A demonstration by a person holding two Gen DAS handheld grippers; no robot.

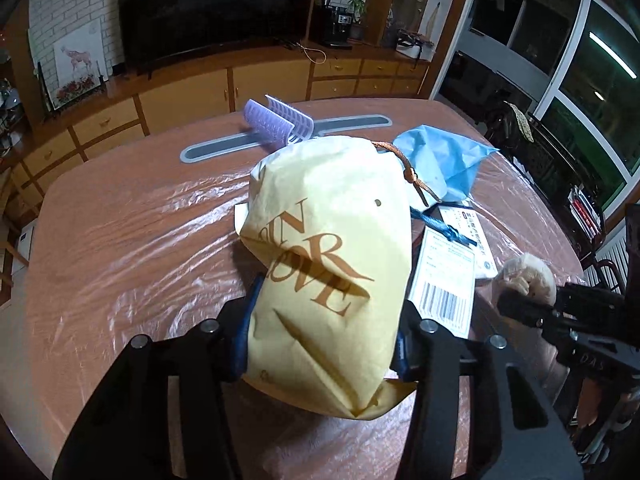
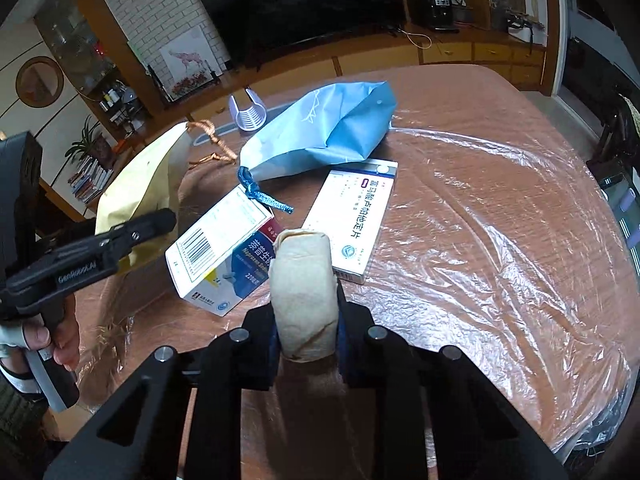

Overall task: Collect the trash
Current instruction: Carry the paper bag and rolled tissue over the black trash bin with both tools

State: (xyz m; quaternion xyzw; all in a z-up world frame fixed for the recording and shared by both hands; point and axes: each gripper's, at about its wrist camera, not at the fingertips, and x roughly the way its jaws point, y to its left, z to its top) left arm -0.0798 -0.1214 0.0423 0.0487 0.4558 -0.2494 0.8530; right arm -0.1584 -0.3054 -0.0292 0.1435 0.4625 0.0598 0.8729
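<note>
My left gripper [image 1: 322, 338] is shut on a cream paper bag [image 1: 332, 240] with brown lettering and an orange cord, held over the table; the bag also shows in the right wrist view [image 2: 140, 188]. My right gripper [image 2: 306, 326] is shut on a crumpled beige tissue wad [image 2: 304, 288], which also shows at the right of the left wrist view [image 1: 528, 274]. On the table lie a blue paper bag [image 2: 320, 132] with a blue cord, a white-and-blue medicine box [image 2: 224, 256] with a barcode, and a flat white medicine box [image 2: 352, 216].
The table [image 2: 500, 208] is covered with clear plastic film. A lilac plastic holder [image 1: 276, 122] stands at the far side on a grey strip [image 1: 352, 124]. Wooden cabinets [image 1: 188, 96] and a TV stand beyond. The left gripper body [image 2: 92, 248] is close at my right gripper's left.
</note>
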